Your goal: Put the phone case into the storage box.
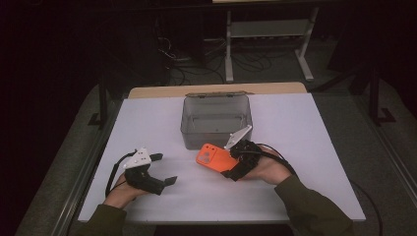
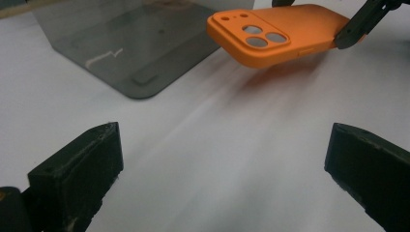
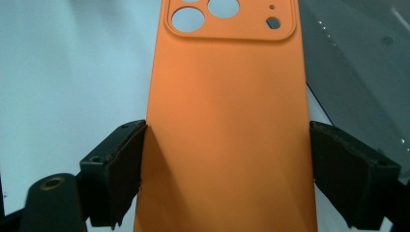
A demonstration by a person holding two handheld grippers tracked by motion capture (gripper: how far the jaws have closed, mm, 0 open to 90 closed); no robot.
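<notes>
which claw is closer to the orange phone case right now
Right. The right claw grips the case by its two long edges, lifted off the table. The left claw sits open and empty, apart from the case on its left.

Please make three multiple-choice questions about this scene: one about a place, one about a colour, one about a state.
1. Where is the phone case?
A. inside the box
B. in front of the box, above the table
C. on the floor

2. What colour is the phone case?
A. orange
B. blue
C. green

3. How is the left gripper?
A. shut on the case
B. shut on the box
C. open, holding nothing

Answers:
1 B, the case casts a shadow on the table.
2 A, plainly orange.
3 C, its jaws stand wide apart; the right gripper holds the case.
</notes>
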